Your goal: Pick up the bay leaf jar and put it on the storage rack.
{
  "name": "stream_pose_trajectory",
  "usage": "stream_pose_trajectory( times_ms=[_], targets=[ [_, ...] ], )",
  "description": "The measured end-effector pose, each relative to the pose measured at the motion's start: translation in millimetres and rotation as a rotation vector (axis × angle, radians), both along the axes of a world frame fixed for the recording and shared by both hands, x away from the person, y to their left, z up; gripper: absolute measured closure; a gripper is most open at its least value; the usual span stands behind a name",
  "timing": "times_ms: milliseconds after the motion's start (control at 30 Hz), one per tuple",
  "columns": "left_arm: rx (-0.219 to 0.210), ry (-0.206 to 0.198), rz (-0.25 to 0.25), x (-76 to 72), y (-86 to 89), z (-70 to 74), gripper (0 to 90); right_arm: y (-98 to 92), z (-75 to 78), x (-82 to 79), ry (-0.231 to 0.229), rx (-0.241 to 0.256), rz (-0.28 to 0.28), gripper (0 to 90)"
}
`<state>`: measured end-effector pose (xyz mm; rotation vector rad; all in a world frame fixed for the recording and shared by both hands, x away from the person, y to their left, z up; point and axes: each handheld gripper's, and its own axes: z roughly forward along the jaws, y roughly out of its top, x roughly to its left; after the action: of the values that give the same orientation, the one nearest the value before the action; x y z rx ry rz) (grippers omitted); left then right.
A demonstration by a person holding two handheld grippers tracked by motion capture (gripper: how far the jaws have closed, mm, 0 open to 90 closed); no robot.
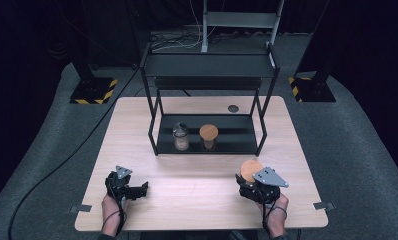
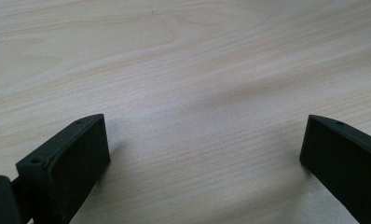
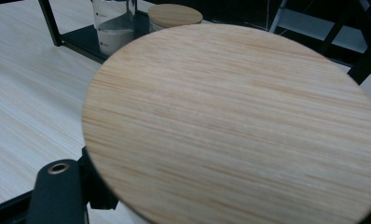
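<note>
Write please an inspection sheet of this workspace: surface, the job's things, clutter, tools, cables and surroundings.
Surface: light wooden table, bare between the two tools.
Job's things: round wooden lid held in the right tool; lidless glass jar and lidded jar on the lower shelf of the black rack.
Clutter: nothing seen.
Tools: left tool open, holding nothing, low over the table; right tool shut on the lid.
Cables: one black cable across the floor at left; white cables behind the rack.
Surroundings: grey carpet, stand bases with yellow-black stripes, dark background.
</note>
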<state>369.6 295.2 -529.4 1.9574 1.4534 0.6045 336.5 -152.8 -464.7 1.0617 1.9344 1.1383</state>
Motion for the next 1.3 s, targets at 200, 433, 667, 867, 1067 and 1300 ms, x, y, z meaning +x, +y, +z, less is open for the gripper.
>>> stream_pose_trajectory(
  times_ms=[200, 433, 667, 867, 1067, 1300],
  targets=[
    [-0.001, 0.000, 0.001, 0.0, -0.1, 0.0, 0.8, -1.1, 1.3, 3.7, -0.002, -0.001, 0.000, 24.4],
    [-0.001, 0.000, 0.001, 0.0, 0.0, 0.0, 0.8, -2.2, 1.1, 9.0, 0.000, -0.003, 0.000, 24.4],
    [-0.001, 0.000, 0.000, 0.0, 0.0, -0.1, 0.8, -0.1, 2.3, 15.4, 0.000, -0.006, 0.001, 24.4],
    [-0.001, 0.000, 0.000, 0.0, 0.0, -0.1, 0.8, 2.5, 5.5, 20.8, -0.007, -0.013, 0.007, 24.5],
    [-0.001, -0.001, 0.000, 0.0, 0.0, -0.1, 0.8, 2.8, 6.2, 26.3, -0.005, -0.013, 0.006, 24.5],
    [0.000, -0.001, 0.000, 0.0, 0.0, 0.0, 0.8, 2.3, 7.6, 31.9, -0.009, -0.018, 0.008, 24.5]
  ],
)
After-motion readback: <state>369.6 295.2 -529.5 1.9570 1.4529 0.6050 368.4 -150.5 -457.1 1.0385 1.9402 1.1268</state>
